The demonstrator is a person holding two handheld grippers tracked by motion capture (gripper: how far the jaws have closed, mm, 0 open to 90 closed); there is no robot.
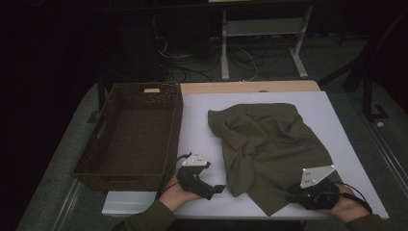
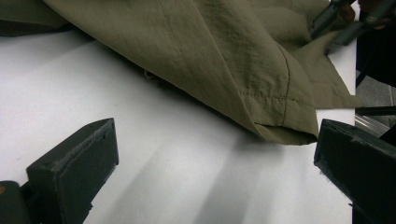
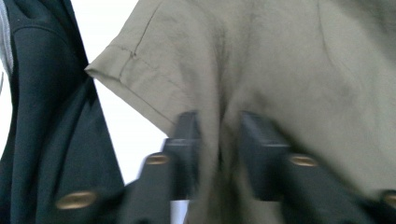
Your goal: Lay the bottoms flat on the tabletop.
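Pinching the olive shirt (image 3: 261, 60), the right gripper (image 3: 219, 135) fingers barely part.

A dark brown wicker basket (image 1: 129, 134) sits on the left part of the white table (image 1: 202, 120), its long side running near to far. Beyond the far edge, a grey metal stand (image 1: 262, 29) rises above tangled cables (image 1: 192, 60) on the floor.

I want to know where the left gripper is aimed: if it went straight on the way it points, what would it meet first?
Probably the hemmed corner of the shirt, which lies just ahead of the left gripper; bare table lies between its open jaws. Depth is hard to judge.
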